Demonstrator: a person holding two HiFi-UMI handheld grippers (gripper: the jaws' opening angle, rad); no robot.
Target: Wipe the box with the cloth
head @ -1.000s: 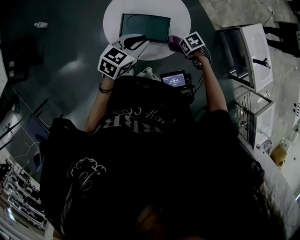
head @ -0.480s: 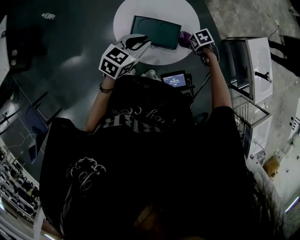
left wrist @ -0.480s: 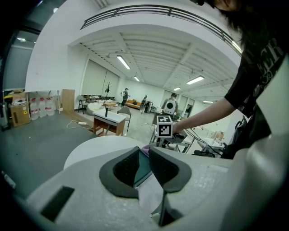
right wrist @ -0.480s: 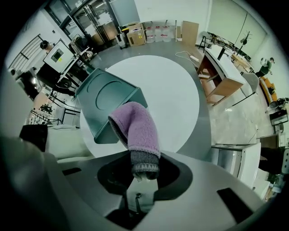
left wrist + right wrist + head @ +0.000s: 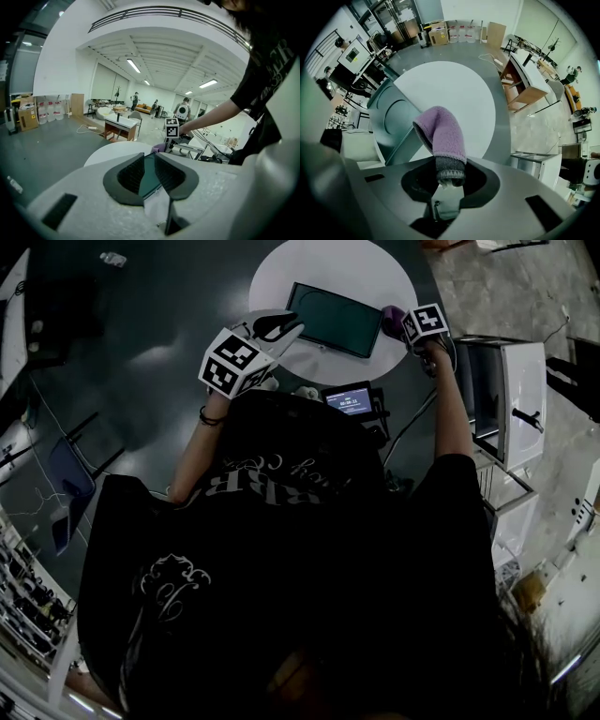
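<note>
While the person looks steeply down past a black shirt, a round white table sits at the top of the head view. A flat, dark teal box lies across the middle of the table, skewed so that its right end sits closer to the near edge.

At the near-left edge of the table, the left gripper reaches in toward the box's near-left corner. Its own view shows the two dark ribbed fingers clenched to a narrow slot. The teal corner of the box fills that slot, so the fingers are grasping the box there. White tabletop shows below them.

Toward the right edge of the table, the right gripper has its fingers clenched on a purple fleece cloth. In the right gripper view the cloth's grey hem is pinched between the fingers. The purple part arches up and forward over the white tabletop. The cloth is just beside the box's right end, and whether the two are touching cannot be told.

A small lit screen sits at the person's chest, just off the near edge of the table. A white cabinet stands on the floor beyond the right edge.
</note>
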